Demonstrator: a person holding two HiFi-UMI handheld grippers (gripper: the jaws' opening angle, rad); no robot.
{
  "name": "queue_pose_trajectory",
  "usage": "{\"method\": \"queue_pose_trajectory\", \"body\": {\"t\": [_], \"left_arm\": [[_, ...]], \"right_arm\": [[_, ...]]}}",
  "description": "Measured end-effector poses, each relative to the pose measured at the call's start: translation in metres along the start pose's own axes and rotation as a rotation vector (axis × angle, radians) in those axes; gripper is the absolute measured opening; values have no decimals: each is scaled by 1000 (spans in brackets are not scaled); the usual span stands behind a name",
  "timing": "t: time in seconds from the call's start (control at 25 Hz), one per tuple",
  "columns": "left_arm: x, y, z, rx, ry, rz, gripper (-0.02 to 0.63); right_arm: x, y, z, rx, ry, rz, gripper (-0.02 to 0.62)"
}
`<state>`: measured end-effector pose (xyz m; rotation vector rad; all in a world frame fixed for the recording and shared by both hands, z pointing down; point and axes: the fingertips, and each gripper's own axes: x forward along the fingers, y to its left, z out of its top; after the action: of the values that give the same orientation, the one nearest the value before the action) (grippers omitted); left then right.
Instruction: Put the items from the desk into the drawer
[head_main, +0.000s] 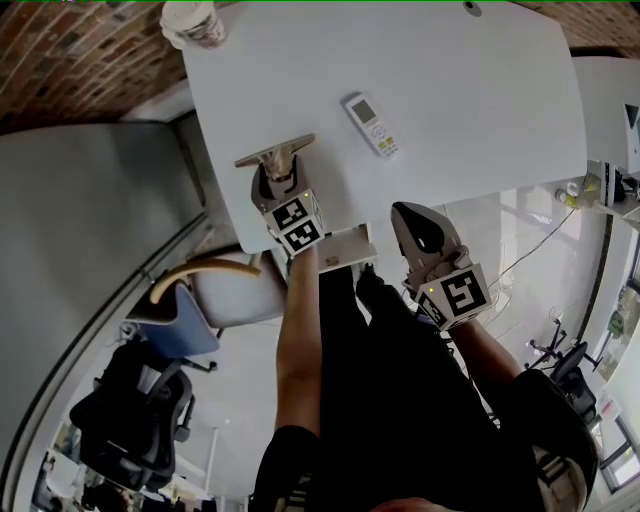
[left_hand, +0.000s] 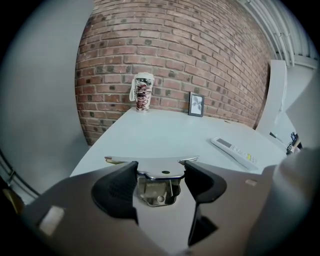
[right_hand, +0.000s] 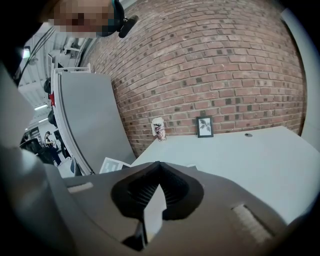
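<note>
Okay, my left gripper (left_hand: 161, 170) pinches the metal clip (left_hand: 159, 189) by its body, just left of the remote (left_hand: 235, 151) on the white desk (left_hand: 165, 131). Its long flat bar runs crosswise to my jaws. My right gripper (right_hand: 159, 172) is pressed together, empty. A brick wall (left_hand: 175, 50) stands behind the desk.

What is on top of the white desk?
On the white desk: a remote control, a cup, a picture frame, and a metal tool in the left hand-held gripper. The gripper hides the tool's underside.
</note>
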<state>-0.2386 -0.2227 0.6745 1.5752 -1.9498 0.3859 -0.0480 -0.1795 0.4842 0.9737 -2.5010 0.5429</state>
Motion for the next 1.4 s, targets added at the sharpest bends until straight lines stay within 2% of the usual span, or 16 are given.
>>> {"method": "queue_pose_trajectory", "body": {"t": [0.28,0.84,1.2,1.4], "left_arm": [[-7,-4,-2,54,-19,-23,307],[-54,-27,-18,65,-64,-79,304],[-90,-33,-22,73,-85,-79,304],[-120,-38,-17,73,-123,-79,304]], "right_arm": [[-15,-1,0,-7,-23,-4,3],[-51,0,-15,-28,-39,2,3],[-74,6,-24,-28,-65,4,3],[-91,12,-24,-42,-87,21,3]]}}
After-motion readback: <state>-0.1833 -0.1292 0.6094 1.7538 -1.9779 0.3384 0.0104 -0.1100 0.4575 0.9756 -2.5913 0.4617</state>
